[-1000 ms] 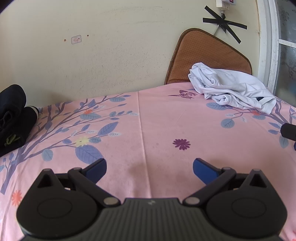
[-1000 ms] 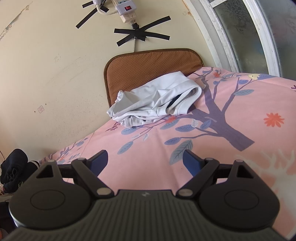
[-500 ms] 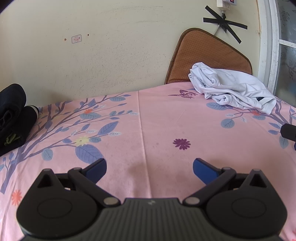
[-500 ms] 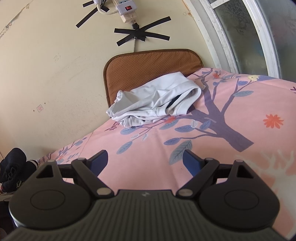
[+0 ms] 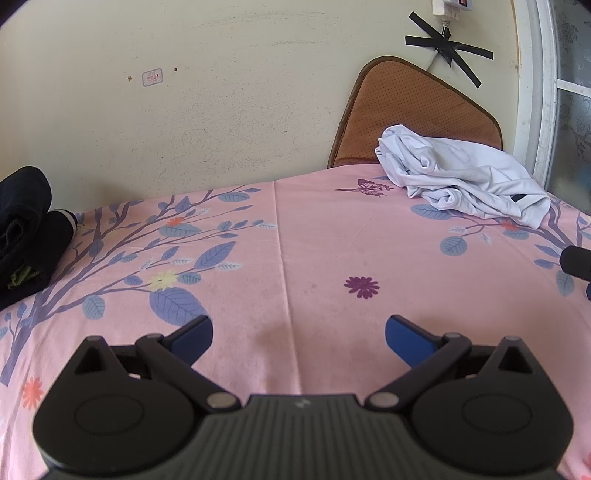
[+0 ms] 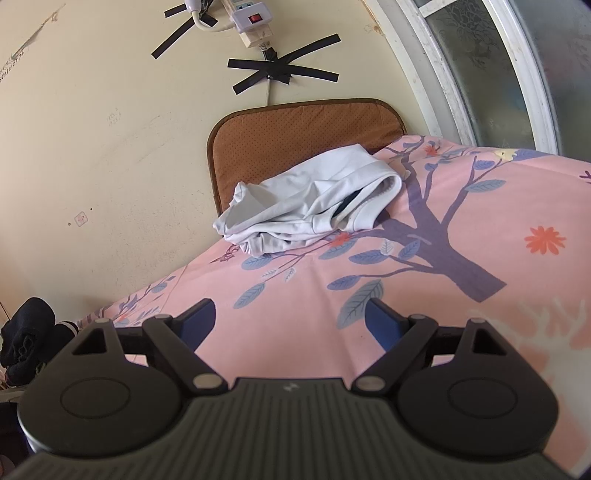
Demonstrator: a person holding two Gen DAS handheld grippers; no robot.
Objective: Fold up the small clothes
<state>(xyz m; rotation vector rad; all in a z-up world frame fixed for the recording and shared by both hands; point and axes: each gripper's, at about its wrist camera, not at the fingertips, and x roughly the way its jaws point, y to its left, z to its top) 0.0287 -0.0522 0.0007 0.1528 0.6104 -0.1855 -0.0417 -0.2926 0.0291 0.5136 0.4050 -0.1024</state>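
White garment (image 6: 314, 201) lying crumpled just above the middle of the right wrist picture, and at upper right (image 5: 461, 177) in the left wrist picture, heaped at the far edge of the bed against a brown cushion (image 6: 295, 133). Probably light, limp and thin; likely to sag and bunch wherever lifted. Thick ribbed hem showing at the right end of the heap, with a dark opening beside it: judged the firmest place to pinch, ideally at two spread points along that band. Folds too tangled to tell sleeves or legs.

Left gripper (image 5: 298, 330) spread wide, nothing between the blue pads, over bare sheet low in the frame. Right gripper (image 6: 289, 319) likewise wide apart and empty, well short of the garment.

Pink sheet (image 5: 314, 240) printed with branches, leaves and flowers, soft underfoot for pressing creases. Dark clothes (image 5: 26, 229) bundled at far left. Cream wall (image 5: 240, 92) behind, power strip (image 6: 251, 18) taped at top, window frame (image 6: 461, 74) at upper right.
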